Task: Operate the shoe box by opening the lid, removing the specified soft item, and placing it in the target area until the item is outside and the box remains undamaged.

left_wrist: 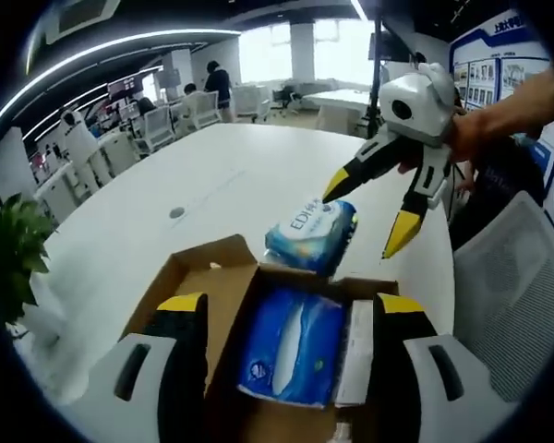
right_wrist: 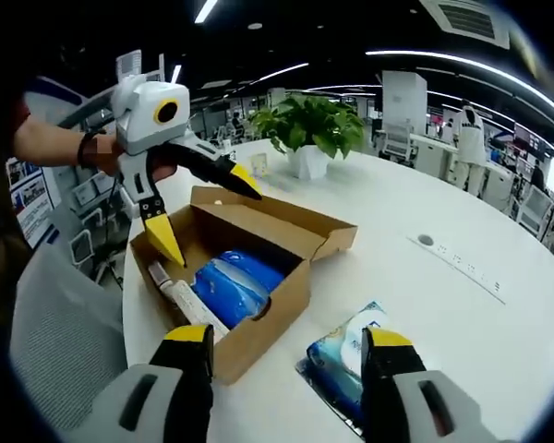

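Cardboard box lies open with one blue pack inside and another pack out on the table, so I judge placing done; my left gripper and right gripper gape empty, next retreat.

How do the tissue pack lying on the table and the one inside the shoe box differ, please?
The tissue pack on the table lies outside, beside the shoe box; the pack in the box sits within its walls, next to a white item. The table pack shows white printed lettering in the left gripper view; the boxed pack shows a pale central strip. Both are soft, blue plastic-wrapped packs.
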